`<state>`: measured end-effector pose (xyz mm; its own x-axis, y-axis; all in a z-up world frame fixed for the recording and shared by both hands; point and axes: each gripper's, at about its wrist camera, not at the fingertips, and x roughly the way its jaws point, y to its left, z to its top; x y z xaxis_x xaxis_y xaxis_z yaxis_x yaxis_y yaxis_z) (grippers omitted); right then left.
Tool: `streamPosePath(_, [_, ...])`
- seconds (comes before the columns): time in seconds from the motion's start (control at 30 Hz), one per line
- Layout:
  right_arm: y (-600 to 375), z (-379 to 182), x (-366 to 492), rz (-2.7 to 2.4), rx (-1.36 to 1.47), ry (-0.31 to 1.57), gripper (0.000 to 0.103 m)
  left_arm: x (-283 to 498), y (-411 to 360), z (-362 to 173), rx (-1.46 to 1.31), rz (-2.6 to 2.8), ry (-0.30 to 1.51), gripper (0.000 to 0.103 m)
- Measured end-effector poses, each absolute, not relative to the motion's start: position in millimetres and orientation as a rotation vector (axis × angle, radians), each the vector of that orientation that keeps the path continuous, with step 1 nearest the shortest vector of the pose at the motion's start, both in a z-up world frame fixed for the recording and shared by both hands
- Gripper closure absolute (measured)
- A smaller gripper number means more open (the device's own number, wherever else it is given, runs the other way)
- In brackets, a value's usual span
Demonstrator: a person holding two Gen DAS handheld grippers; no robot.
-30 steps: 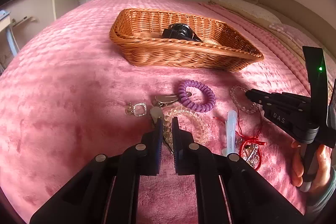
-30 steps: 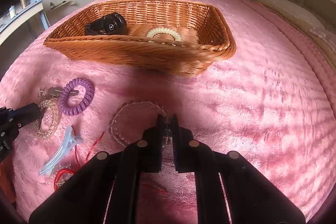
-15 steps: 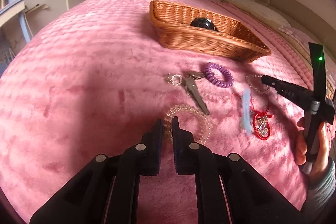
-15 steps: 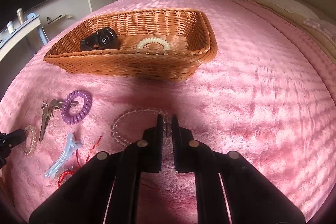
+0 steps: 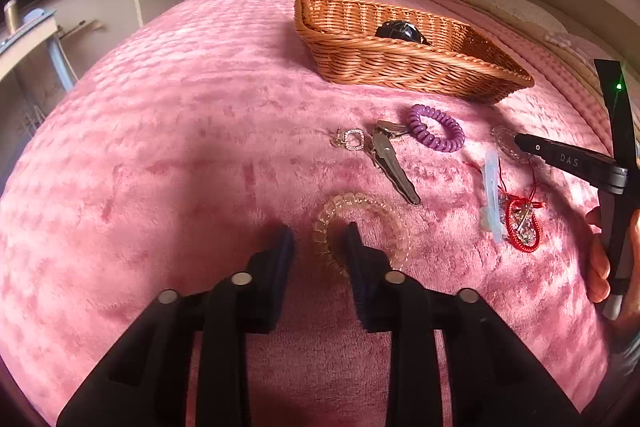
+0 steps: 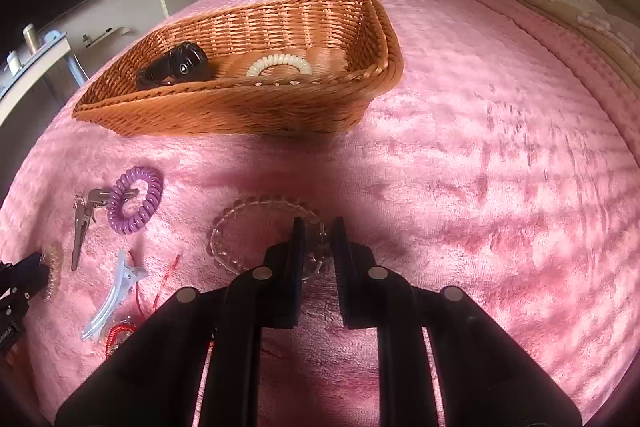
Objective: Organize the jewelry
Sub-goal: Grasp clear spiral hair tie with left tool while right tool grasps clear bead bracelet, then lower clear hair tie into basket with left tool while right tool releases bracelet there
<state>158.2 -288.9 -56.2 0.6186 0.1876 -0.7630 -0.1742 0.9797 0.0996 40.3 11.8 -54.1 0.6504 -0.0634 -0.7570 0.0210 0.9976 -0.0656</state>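
Observation:
A wicker basket (image 5: 404,67) (image 6: 256,107) sits on the pink bed with a black clip (image 6: 176,67) and a cream coil tie (image 6: 280,63) inside. My left gripper (image 5: 320,239) is open, its fingers either side of the near rim of a clear coil hair tie (image 5: 360,207) that lies on the blanket. My right gripper (image 6: 318,231) is slightly open, its fingers astride the rim of a clear bead bracelet (image 6: 244,219). It also shows in the left wrist view (image 5: 520,143).
On the blanket lie a purple coil tie (image 5: 436,127) (image 6: 136,199), a metal clip (image 5: 392,163), an earring (image 5: 352,139), a pale blue clip (image 5: 492,195) and a red cord bracelet (image 5: 520,219). Pillows lie at the far right.
My left gripper has opened around the clear coil tie and moved back from the basket. My right gripper has opened slightly at the bead bracelet.

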Motion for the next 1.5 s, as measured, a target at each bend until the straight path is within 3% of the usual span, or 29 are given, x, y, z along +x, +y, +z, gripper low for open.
streamPosePath(0.03, [-286, -57, 159, 0.2, -0.003, 0.882, 0.09, 40, 12, -54, -0.053, -0.049, 0.859, 0.095])
streamPosePath(0.1, [-277, -57, 159, 0.19, -0.046, 0.884, 0.091, 39, 14, -53, -0.069, -0.057, 0.849, 0.096])
streamPosePath(0.13, [-276, -56, 158, 0.193, -0.055, 0.88, 0.097, 38, 16, -51, -0.086, -0.066, 0.841, 0.096])
streamPosePath(0.53, [-269, 22, 125, 0.322, -0.012, 0.741, 0.097, 50, 11, 14, -0.118, -0.165, 0.641, 0.096])
streamPosePath(0.9, [-258, 90, 182, 0.336, -0.011, 0.641, 0.097, 142, -18, 60, -0.091, -0.249, 0.562, 0.096])
streamPosePath(1.2, [-237, 49, 266, 0.355, 0.042, 0.77, 0.097, 221, -29, 25, -0.074, -0.204, 0.64, 0.096])
streamPosePath(1.5, [-254, 4, 292, 0.283, 0.094, 0.859, 0.097, 236, -33, -3, -0.023, -0.198, 0.697, 0.094])
